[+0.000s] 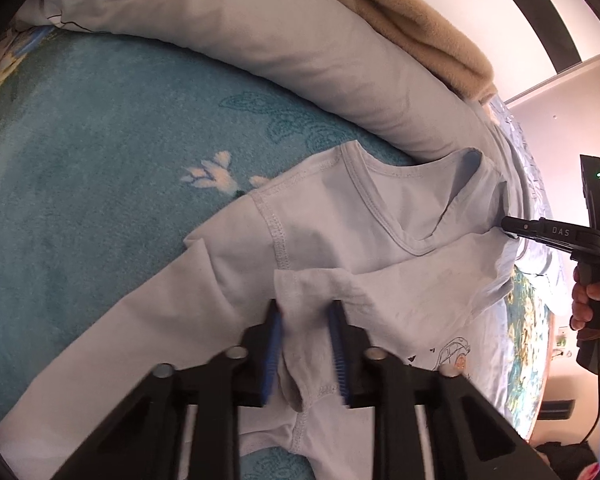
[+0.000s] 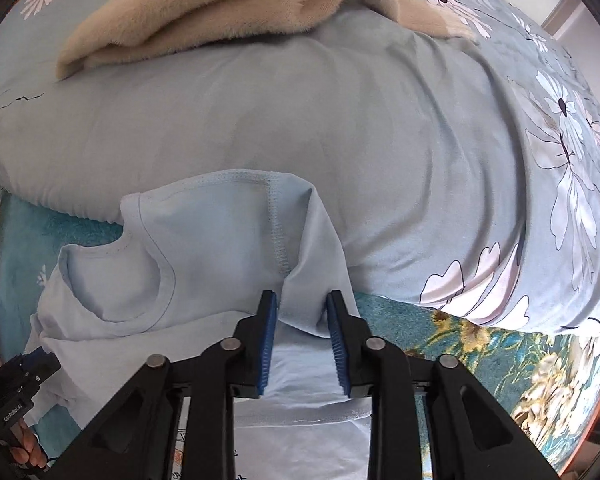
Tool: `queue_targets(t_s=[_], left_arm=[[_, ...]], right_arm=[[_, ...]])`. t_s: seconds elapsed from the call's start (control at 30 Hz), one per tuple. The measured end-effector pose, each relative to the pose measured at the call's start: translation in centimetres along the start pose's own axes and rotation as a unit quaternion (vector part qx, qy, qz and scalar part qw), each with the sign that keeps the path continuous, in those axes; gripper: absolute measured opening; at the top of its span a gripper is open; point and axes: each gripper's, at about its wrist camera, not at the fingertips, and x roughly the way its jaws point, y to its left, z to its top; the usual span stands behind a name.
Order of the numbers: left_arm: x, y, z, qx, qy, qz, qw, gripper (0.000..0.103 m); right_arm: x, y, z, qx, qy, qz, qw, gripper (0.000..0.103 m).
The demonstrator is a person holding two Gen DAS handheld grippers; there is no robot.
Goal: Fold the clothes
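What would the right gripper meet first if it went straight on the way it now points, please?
The light blue shirt: its sleeve fabric already lies between the right gripper pads. Past that, probably the teal bedspread underneath; depth is unclear.

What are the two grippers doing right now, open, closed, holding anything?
Left gripper: shut on a fold of the light blue shirt.
Right gripper: jaws apart, the shirt's sleeve between them; grip cannot be told.

Pale blue shirt [image 1: 340, 216], teal bedspread [image 1: 100, 160]
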Motion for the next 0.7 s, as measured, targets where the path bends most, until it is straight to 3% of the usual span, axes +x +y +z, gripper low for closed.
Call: queue_targets(t_s=[0.03, 0.17, 0.27, 0.43, 0.53, 0.7], left_arm=[[-0.1, 0.1, 0.0, -0.006, -0.003, -0.008, 0.9999, 0.006], [-1.5, -0.3, -0.5, -0.023, -0.026, -0.021, 0.9992, 0.004], [-4.3, 0.0, -1.6, -0.051, -0.049, -0.040, 0.9967, 0.003], [-5.5, 1.9, -1.9, -0.081, -0.049, 0.005, 0.9954, 0.003], [-5.1, 3.2, -1.8, -0.101, -0.042, 0.029, 0.9936, 0.003], [-3.6, 5.5, -2.0, -0.131, -0.019, 0.036, 0.9905, 0.004]], right_arm=[[0.0, -0.2, 0.0, 0.002, 0.000, -0.001, 1.000, 0.007], [-0.7, -1.6, 0.0, 0.015, -0.006, 0.017, 1.000, 0.005], [-2.6, -3.8, 0.5, 0.053, -0.034, 0.042, 0.997, 0.004], [-3.5, -6.5, 2.3, 0.101, -0.050, 0.064, 0.992, 0.004], [-2.8, -4.5, 3.1, 0.099, -0.034, 0.076, 0.992, 0.004], [-1.3, -2.3, 3.9, 0.068, -0.022, 0.041, 0.997, 0.004]])
